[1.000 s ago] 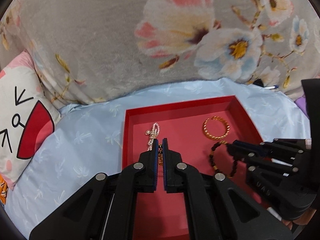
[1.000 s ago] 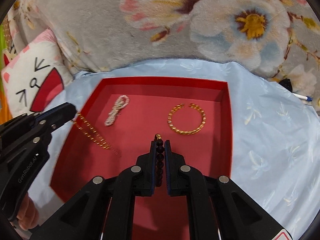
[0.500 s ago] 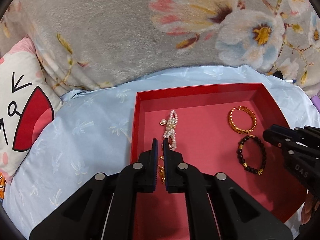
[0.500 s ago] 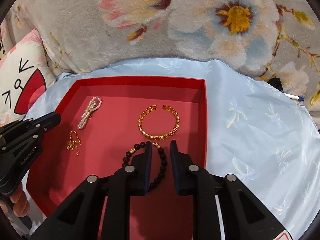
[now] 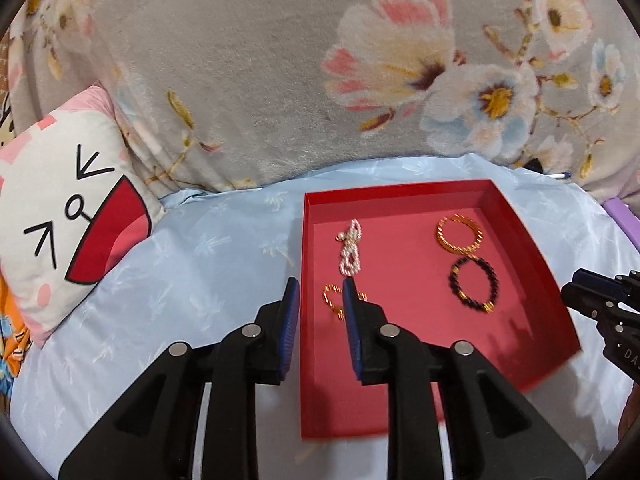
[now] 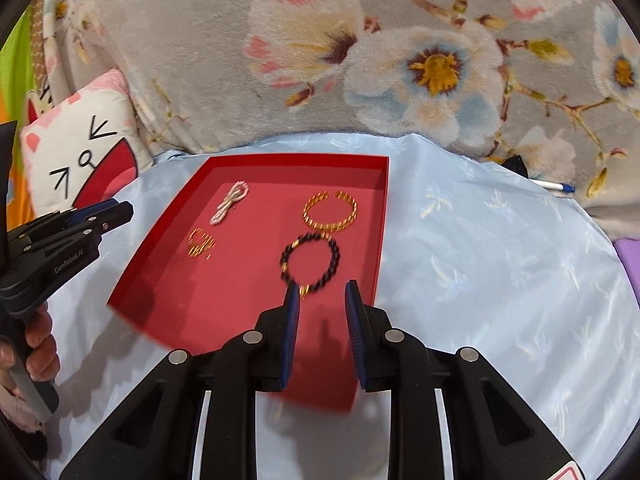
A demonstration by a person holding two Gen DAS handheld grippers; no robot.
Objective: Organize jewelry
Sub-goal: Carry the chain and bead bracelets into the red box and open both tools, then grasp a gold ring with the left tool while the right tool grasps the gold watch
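The left gripper (image 5: 320,300) hangs over the near left edge of the red tray (image 5: 400,194), its jaws narrowly apart and opening, with nothing between the pads. The tray's left wall runs in the gap between the jaws. Just beyond the tip of the right-hand jaw, inside the tray, lies the gold chain (image 5: 334,300), a small crumpled heap of fine links. Further ahead of the jaws lies the pearl strand (image 5: 351,250), pale pink-white beads folded into a loose loop.

The right gripper (image 6: 320,300) stands over the near right part of the tray, jaws narrowly apart, holding nothing; they are opening a little. Just ahead of its tips, slightly toward the left-hand jaw, lies the black bead bracelet (image 6: 310,260), a round ring of dark beads with a few gold ones; its near edge lies just beside the left-hand jaw tip, and whether it touches I cannot tell. Beyond that, nearly touching it, lies the gold bangle (image 6: 330,212), an open cuff with a ribbed, ladder-like pattern.

The tray rests on a pale blue bedsheet (image 6: 500,260).
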